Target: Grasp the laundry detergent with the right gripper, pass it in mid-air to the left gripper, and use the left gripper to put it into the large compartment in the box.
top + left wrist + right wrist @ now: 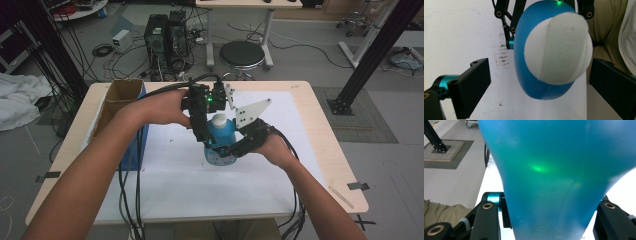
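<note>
A blue bottle (223, 137) with a white cap (219, 119) stands or hangs just over the white sheet at mid-table. My right gripper (223, 150) comes in from the right and is shut on the bottle's lower body; in the right gripper view the blue bottle (554, 170) sits squeezed between the jaws of the gripper (549, 220). My left gripper (210, 130) points down over the top. In the left gripper view the cap (559, 50) and blue shoulder (534, 85) lie between the wide-apart jaws of the open gripper (540, 87), which do not touch them.
An open cardboard box (122, 97) with a blue side stands at the table's left. A white sheet (200, 185) covers most of the wooden table (335, 165). Black cables (130, 200) trail off the front edge. A stool (242, 54) and computer towers (157, 35) stand beyond.
</note>
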